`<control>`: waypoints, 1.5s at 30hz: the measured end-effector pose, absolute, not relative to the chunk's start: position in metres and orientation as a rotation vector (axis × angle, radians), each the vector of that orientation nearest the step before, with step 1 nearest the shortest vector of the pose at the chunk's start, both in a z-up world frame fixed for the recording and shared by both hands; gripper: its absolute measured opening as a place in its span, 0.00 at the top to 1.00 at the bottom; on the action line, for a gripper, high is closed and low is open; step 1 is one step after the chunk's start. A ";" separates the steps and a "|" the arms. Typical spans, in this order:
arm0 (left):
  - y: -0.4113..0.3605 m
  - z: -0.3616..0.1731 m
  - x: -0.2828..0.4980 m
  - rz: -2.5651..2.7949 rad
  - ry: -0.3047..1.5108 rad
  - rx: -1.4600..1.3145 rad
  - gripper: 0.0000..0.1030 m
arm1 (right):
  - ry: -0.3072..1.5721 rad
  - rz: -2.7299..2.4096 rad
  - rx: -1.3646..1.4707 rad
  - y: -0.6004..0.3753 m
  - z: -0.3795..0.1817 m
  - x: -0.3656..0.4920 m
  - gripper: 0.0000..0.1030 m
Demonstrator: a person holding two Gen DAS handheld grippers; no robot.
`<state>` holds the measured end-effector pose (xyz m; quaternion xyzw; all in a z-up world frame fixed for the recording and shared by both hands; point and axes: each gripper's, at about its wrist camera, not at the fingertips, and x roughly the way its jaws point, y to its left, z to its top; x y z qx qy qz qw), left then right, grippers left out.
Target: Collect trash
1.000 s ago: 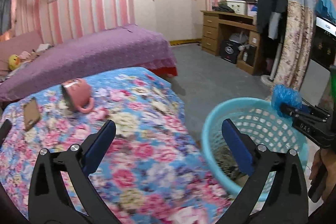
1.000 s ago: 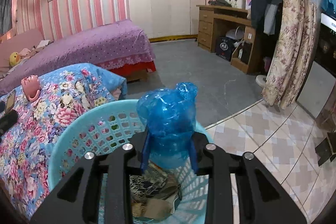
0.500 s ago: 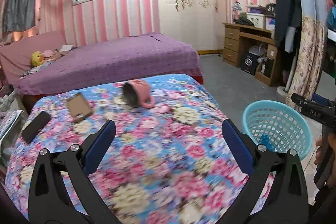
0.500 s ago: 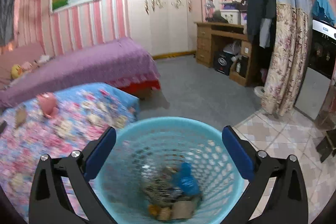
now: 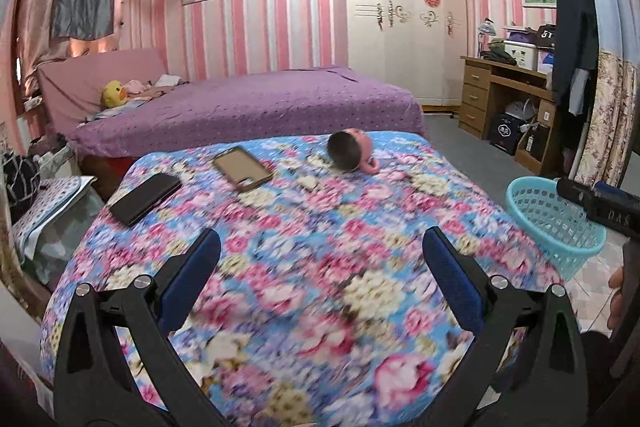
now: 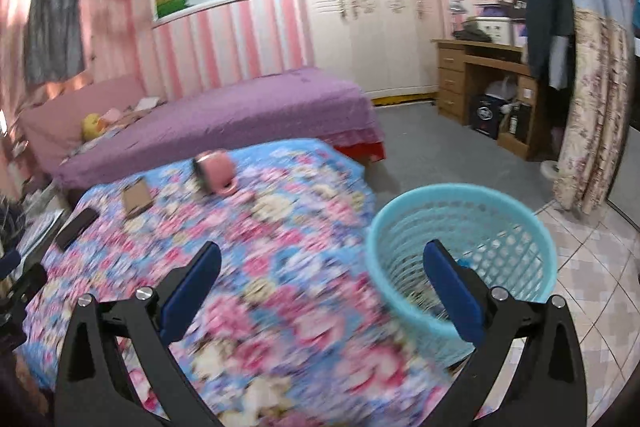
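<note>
A light blue mesh basket (image 6: 460,251) stands on the floor at the right of the floral table (image 6: 248,267); it also shows in the left wrist view (image 5: 556,223). Trash lies at its bottom, blurred, with a bit of blue (image 6: 466,262). My right gripper (image 6: 320,285) is open and empty, above the table's right edge beside the basket. My left gripper (image 5: 320,281) is open and empty over the floral table (image 5: 304,251). The right gripper's body (image 5: 600,205) shows at the right edge of the left wrist view.
On the table lie a tipped pink mug (image 5: 352,155), a brown phone case (image 5: 242,168) and a black phone (image 5: 145,198). A purple bed (image 5: 248,111) stands behind, a wooden desk (image 5: 504,95) and floral curtain (image 6: 592,115) at the right.
The right gripper opened and let the blue bag drop into the basket, then pulled back and left over the table. The left gripper also backed away, showing more of the table.
</note>
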<state>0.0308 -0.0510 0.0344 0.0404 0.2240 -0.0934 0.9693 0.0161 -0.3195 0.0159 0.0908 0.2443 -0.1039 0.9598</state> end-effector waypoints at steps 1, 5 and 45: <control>-0.046 0.031 0.028 -0.181 0.451 0.080 0.05 | 0.504 -0.204 0.168 -0.310 0.012 0.015 0.04; -0.033 0.021 0.024 -0.154 0.452 0.068 0.05 | 0.525 -0.187 0.091 -0.282 -0.006 0.013 0.04; -0.023 -0.002 0.029 -0.141 0.409 0.044 0.05 | 0.379 -0.140 0.009 -0.251 -0.004 0.000 0.04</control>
